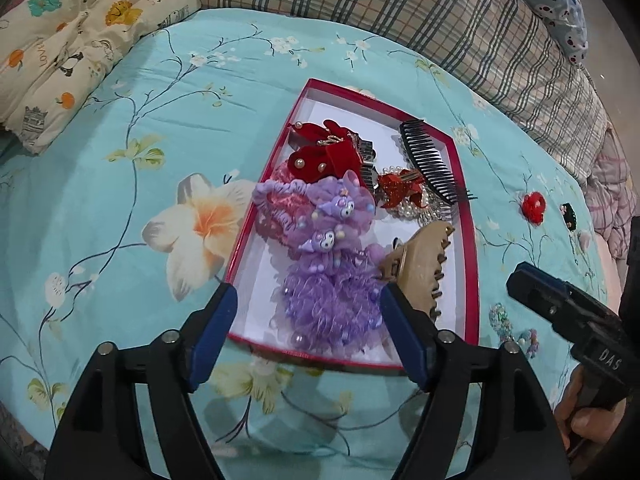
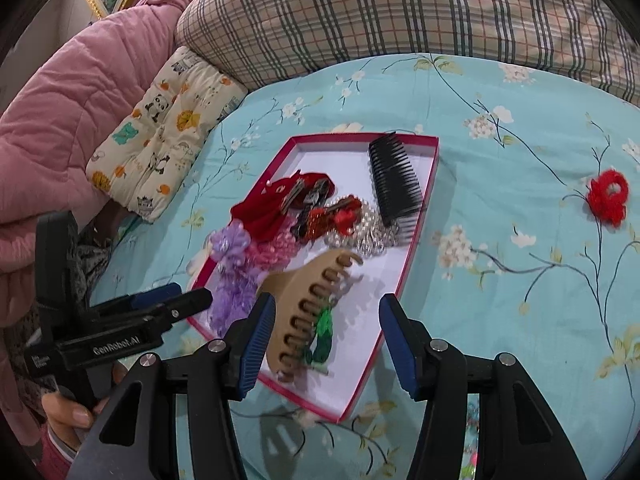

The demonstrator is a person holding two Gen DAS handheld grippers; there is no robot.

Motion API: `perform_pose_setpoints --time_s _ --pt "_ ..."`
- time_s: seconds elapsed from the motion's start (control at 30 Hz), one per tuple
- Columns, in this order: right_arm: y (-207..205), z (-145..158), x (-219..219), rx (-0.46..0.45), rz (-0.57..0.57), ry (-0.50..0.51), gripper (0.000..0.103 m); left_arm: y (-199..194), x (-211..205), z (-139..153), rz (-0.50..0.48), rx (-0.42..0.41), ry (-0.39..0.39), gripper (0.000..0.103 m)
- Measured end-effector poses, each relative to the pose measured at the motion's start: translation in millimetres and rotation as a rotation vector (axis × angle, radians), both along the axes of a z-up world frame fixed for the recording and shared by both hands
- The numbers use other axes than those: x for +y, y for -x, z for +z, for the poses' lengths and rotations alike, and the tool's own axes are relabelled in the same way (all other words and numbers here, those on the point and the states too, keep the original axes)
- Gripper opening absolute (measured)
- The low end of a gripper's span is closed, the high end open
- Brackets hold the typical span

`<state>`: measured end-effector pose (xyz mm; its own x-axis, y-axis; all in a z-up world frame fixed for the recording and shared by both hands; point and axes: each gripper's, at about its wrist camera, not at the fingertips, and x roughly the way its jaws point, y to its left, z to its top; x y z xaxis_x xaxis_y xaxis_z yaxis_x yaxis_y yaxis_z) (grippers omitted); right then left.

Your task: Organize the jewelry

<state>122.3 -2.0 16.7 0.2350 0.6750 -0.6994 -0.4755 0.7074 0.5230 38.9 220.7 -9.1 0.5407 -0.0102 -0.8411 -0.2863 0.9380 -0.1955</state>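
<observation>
Right tongs (image 2: 326, 340) spread wide over the red-rimmed box (image 2: 427, 184), left tongs (image 1: 308, 336) apart too, both empty!
Tan claw clip (image 2: 304, 312) lies just ahead between the right fingers, seemingly dropped in; a red scrunchie (image 2: 608, 197) waits on the bed, far right.

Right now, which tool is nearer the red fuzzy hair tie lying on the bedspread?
Right. The red fuzzy hair tie lies ahead and to the right of the right tool, which hovers over the box. The left tool is on the box's far side.
</observation>
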Motion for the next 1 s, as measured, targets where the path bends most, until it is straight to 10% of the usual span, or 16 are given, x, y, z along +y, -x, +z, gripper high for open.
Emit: perform_pose_setpoints --time_s 1.0 --pt "79 24 -2 -0.103 0.052 0.157 0.094 66 -22 28 0.035 0.043 -0.206 0.09"
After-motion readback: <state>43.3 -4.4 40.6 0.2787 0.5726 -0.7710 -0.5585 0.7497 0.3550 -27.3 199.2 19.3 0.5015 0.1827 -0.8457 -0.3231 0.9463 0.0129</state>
